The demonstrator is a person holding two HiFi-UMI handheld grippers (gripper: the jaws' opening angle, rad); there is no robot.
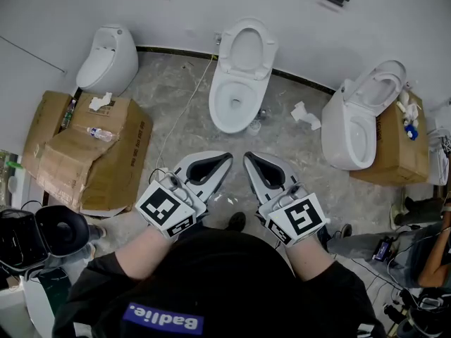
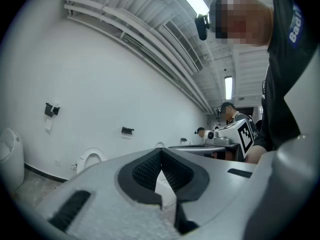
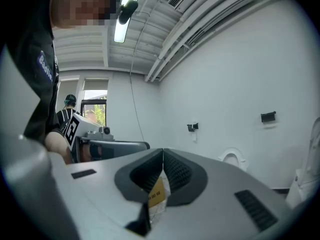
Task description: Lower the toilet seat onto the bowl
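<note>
The middle toilet stands against the far wall, its seat (image 1: 246,48) raised upright above the open bowl (image 1: 231,106). The same raised seat shows small and far off in the left gripper view (image 2: 90,159) and in the right gripper view (image 3: 233,158). My left gripper (image 1: 225,158) and right gripper (image 1: 247,158) hang side by side in front of me, well short of the bowl, both pointing toward it. Each is shut with nothing between its jaws (image 2: 161,152) (image 3: 162,153).
A second toilet (image 1: 356,122) with its seat up stands at the right beside a cardboard box (image 1: 398,153). A white rounded toilet (image 1: 108,58) and flattened cardboard (image 1: 91,150) lie at the left. Crumpled paper (image 1: 304,115) lies on the floor. Cables and gear sit at both sides of me.
</note>
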